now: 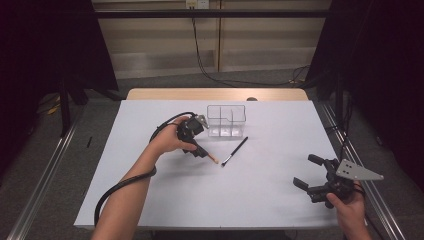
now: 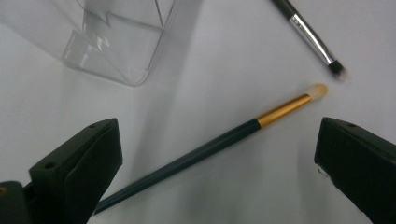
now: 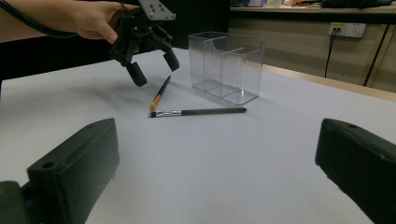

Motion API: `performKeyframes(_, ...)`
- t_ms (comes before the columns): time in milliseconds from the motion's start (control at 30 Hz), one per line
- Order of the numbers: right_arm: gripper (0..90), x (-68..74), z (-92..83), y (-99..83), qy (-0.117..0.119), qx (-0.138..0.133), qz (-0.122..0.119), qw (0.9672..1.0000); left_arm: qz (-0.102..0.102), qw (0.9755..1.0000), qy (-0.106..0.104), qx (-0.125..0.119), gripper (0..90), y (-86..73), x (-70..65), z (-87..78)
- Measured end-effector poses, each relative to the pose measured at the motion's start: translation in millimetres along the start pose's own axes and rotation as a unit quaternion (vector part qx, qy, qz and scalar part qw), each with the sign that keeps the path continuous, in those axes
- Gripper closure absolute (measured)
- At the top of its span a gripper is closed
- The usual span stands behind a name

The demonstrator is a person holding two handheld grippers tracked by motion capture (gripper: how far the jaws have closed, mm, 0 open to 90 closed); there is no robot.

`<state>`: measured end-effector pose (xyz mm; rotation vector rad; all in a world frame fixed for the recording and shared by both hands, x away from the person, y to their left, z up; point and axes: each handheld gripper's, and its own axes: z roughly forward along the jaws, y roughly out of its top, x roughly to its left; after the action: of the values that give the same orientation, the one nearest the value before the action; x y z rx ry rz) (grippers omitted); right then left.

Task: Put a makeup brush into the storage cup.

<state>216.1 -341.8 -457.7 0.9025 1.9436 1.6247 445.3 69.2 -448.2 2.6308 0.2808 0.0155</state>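
Over the white table, two spread grippers and two loose brushes.

Between the parted jaws of the left gripper (image 1: 200, 148) lies a slim dark-handled brush with a gold ferrule and pale tip (image 2: 224, 140), flat on the white table sheet (image 1: 250, 195) and ungrasped, the jaws poised just above it. Tip to tip with it lies a black brush with a silver ferrule (image 1: 235, 151), near a clear plastic compartment box (image 1: 226, 120). Well apart at the near right edge, the right gripper (image 1: 312, 175) is released, clasping nothing.
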Motion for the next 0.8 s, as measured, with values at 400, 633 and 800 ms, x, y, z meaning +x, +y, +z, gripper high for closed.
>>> performKeyframes(400, 0.0, 0.1, 0.0, 0.0, 0.001, 0.000, 0.000, 1.0000, 0.004, 0.9999, 0.002, 0.016, 0.9, 4.6, 5.6, -1.4)
performKeyframes(633, 0.0, 0.1, -0.1, 0.1, 0.002, -0.001, -0.001, 1.0000, 0.001, 0.9999, 0.002, 0.017, 0.9, 6.6, 6.2, 1.3)
performKeyframes(800, 0.0, -0.1, 0.1, -0.1, 0.002, 0.000, -0.002, 1.0000, 0.002, 0.9996, -0.004, 0.029, 1.6, 5.1, 6.5, 3.4)
